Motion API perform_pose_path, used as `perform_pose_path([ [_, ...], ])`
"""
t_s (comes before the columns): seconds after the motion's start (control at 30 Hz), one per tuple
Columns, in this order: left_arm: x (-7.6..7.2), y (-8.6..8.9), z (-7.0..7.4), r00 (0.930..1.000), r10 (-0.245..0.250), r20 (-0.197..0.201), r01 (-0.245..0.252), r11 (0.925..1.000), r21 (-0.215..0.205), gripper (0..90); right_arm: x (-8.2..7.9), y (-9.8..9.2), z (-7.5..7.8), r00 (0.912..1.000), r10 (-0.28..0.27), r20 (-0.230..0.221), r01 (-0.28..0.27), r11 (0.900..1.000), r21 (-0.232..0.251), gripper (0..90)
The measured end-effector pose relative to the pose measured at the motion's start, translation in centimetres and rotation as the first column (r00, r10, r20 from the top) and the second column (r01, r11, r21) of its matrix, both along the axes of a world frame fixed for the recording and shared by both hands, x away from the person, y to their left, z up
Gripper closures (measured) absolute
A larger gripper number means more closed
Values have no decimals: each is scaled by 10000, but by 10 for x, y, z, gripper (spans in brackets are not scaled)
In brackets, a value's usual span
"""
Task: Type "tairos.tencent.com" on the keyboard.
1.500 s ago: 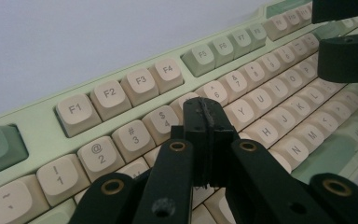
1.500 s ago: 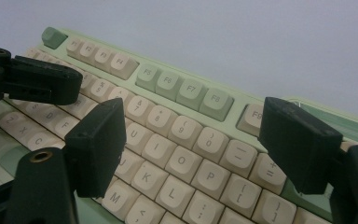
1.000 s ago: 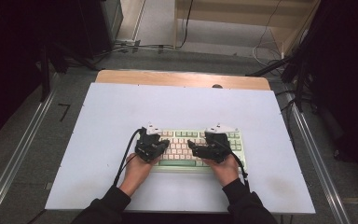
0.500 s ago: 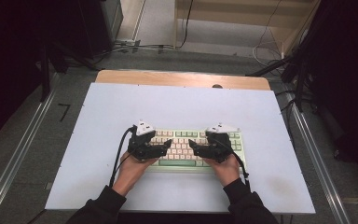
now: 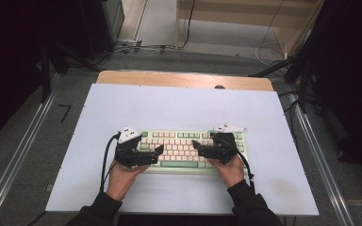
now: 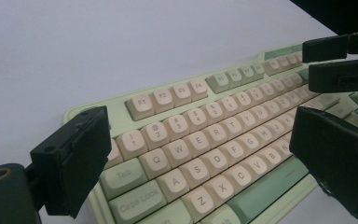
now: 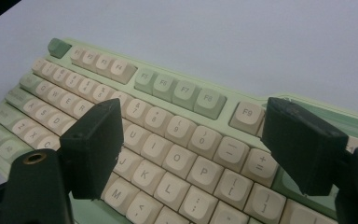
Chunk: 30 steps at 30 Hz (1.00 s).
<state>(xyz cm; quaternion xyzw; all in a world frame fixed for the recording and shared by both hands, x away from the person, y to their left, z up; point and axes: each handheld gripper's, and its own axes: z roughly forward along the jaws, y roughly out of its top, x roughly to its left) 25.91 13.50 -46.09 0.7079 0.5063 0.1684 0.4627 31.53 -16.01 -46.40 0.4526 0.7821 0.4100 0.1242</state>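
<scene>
Overhead, whole keyboard [image 5: 188,148] — left gripper [image 6: 200,158] view: legends, jaws apart.

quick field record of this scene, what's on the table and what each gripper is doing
surface: white table
object: green keyboard with cream keys, lying flat near the person's edge
left gripper: over the keyboard's left end, jaws just opened wide, nothing between them
right gripper: over the keyboard's right end, jaws open, holding nothing
gripper direction: jaws of each point inward toward the other
contact: cannot tell whether either gripper touches the keys
</scene>
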Motion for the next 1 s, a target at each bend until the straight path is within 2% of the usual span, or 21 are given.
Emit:
perform_pose_path([
  [0.13,-10,9,-2,9994,241,254,-237,9996,-171,59,-3,-4,2,9998,-59,189,59,10000,37,222],
  [0.23,-15,17,-4,9984,446,339,-439,9988,-209,71,-6,-7,4,9990,-199,401,196,9998,96,338],
  [0.27,-16,20,-4,9980,525,355,-516,9983,-255,82,-7,-8,4,9989,-163,439,161,9999,61,432],
  [0.3,-17,22,-5,9972,646,375,-636,9976,-274,82,-7,-8,4,9989,-163,439,161,9999,61,432],
  [0.33,-18,23,-6,9960,797,403,-787,9966,-255,91,-7,-8,3,9990,-149,422,147,9999,61,481],
  [0.47,-18,25,-11,9922,1142,492,-1136,9934,-159,110,-6,-8,-1,9997,-89,247,86,9999,101,687],
  [0.63,-16,23,-13,9932,1044,520,-1043,9945,-60,120,-4,-5,-6,9999,-74,-76,75,9999,76,852],
  [0.77,-16,20,-14,9940,948,546,-956,9954,116,121,-4,-3,-9,9997,189,-182,-190,9998,-28,872],
  [1.0,-16,19,-15,9942,932,545,-940,9955,112,128,-5,3,-12,9992,361,-149,-362,9993,-100,872],
])
